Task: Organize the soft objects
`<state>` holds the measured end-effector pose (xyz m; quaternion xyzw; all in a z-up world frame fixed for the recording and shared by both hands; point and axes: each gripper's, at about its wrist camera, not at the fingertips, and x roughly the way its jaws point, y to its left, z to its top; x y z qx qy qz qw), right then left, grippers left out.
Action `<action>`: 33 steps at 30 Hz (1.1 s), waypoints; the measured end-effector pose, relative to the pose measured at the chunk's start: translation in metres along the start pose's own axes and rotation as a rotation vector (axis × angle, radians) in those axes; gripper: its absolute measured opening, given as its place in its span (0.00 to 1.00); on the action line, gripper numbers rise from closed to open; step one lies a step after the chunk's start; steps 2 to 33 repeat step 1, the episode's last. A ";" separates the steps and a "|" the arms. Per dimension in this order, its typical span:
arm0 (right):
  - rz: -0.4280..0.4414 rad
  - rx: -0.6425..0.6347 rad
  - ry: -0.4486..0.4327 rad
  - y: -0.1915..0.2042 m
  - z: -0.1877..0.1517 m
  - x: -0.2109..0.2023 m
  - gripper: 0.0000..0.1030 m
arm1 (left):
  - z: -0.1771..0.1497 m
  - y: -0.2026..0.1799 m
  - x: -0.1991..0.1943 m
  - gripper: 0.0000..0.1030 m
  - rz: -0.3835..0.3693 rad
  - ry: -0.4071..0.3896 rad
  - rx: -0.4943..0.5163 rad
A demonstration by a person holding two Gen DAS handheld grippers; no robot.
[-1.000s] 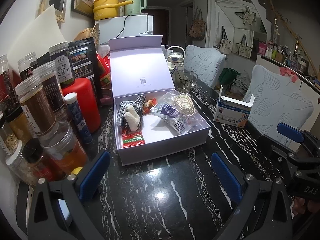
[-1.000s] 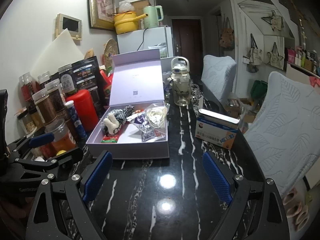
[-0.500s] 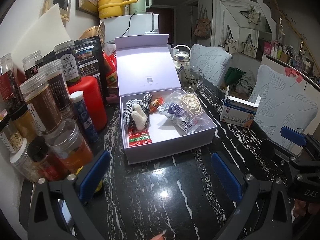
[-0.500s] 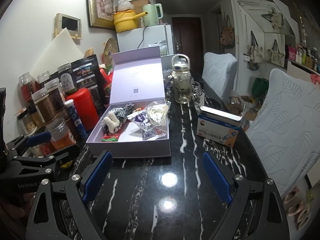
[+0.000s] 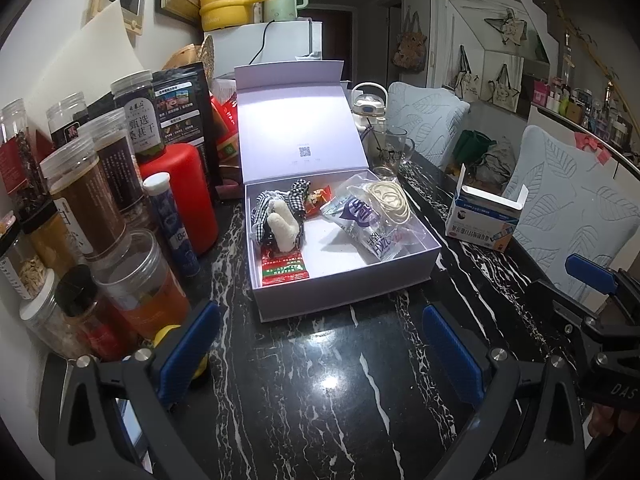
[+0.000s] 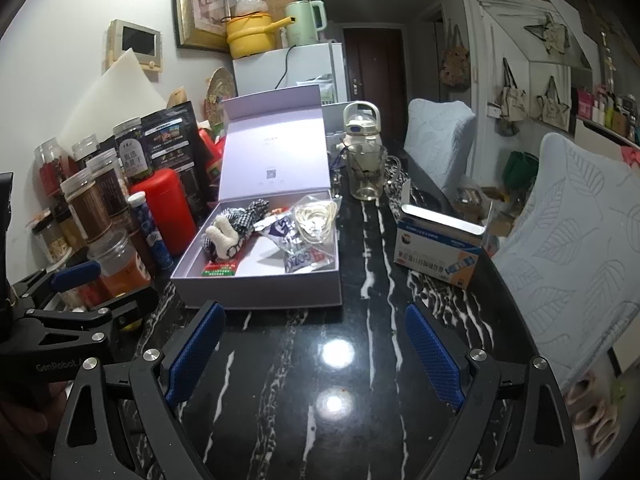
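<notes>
Both grippers, left (image 5: 318,344) and right (image 6: 314,344), spread and empty; plush (image 5: 282,224) in box (image 5: 344,288) judged light, compressible, best pinched mid-body.

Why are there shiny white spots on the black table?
Right wrist view: two round glare spots sit on the glossy black table, lamp reflections. Left wrist view: one dimmer glare patch; the open box lid glows bright. Both views bend at the edges, fisheye.

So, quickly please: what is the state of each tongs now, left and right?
Left tongs: open, holding nothing, over the table short of the box.
Right tongs: open, holding nothing.
</notes>
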<state>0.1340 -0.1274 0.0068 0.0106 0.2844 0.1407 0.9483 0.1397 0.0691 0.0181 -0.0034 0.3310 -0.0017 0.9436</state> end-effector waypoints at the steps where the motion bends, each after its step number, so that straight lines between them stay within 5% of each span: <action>1: 0.001 -0.001 0.002 0.001 0.000 0.001 0.90 | 0.000 0.000 0.001 1.00 -0.004 0.007 -0.001; 33: 0.001 -0.001 0.002 0.001 0.000 0.001 0.90 | 0.000 0.000 0.001 1.00 -0.004 0.007 -0.001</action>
